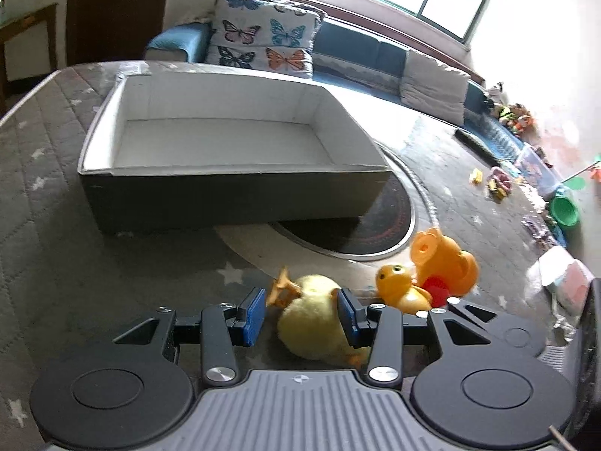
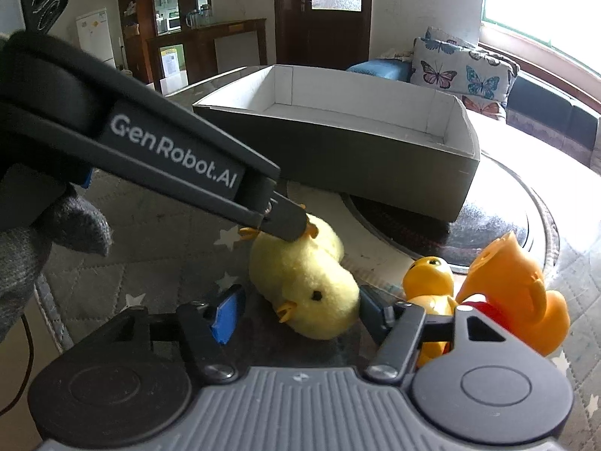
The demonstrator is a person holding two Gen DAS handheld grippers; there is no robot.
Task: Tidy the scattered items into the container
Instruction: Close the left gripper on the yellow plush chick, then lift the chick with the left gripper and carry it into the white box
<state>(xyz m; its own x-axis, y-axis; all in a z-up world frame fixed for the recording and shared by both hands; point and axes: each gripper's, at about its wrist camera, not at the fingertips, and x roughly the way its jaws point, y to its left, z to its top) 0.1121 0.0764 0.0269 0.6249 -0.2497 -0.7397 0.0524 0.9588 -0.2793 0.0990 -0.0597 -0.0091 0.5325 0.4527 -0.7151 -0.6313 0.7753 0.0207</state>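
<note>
White-lined box (image 1: 225, 139) holds nothing; both grippers' jaws gape around plush chick (image 1: 311, 319).

A pale yellow plush chick (image 2: 304, 282), an orange duck toy (image 2: 432, 282), perhaps plastic, and a white-lined, dark-sided box (image 1: 233, 173).

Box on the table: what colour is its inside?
White inside, dark outside; the box shows best in the left wrist view.

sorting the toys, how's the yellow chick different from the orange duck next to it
The yellow chick is fuzzy plush; the orange duck is smooth, glossy plastic. The chick looks bigger and lies on its side between the open fingers of both grippers; the duck sits beside it, outside them. Both have black eyes and lie on the table, outside the box.
</note>
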